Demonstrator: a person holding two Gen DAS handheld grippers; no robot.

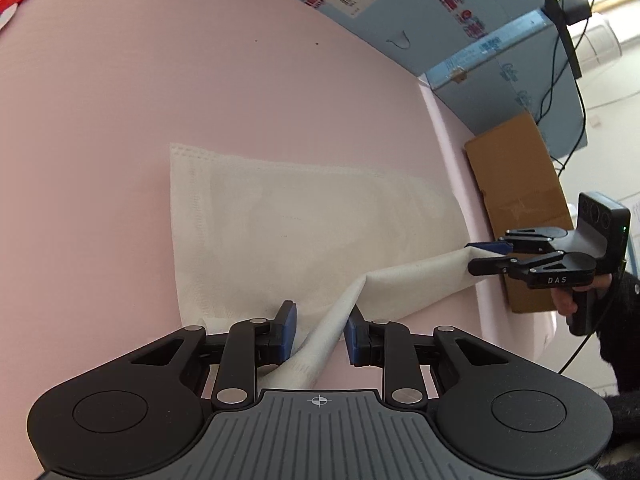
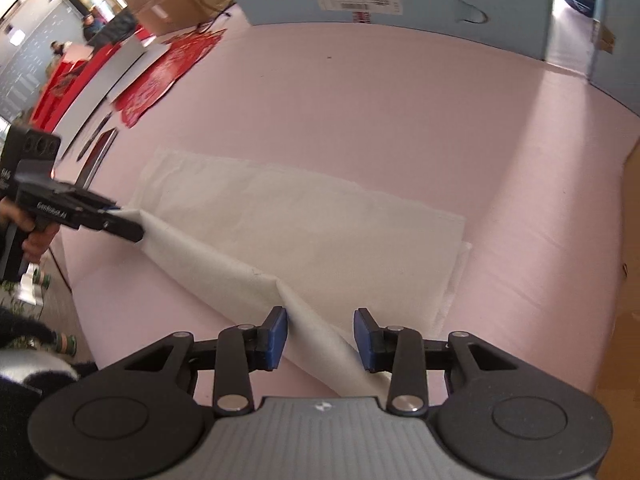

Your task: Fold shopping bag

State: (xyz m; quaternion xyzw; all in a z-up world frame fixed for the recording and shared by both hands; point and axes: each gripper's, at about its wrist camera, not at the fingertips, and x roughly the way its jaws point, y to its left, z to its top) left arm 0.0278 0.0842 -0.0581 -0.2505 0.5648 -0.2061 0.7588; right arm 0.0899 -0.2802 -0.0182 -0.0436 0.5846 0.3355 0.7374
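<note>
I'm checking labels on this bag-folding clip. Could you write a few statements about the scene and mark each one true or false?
1. The bag is white and lies on a pink surface. True.
2. Cloth from the bag runs between the fingers of both the left gripper and the right gripper. True.
3. The whole bag lies flat. False: its near edge is lifted between the two grippers.
4. A piece of brown cardboard rests on the bag. False: it is beyond the surface's edge, away from the bag.
</note>
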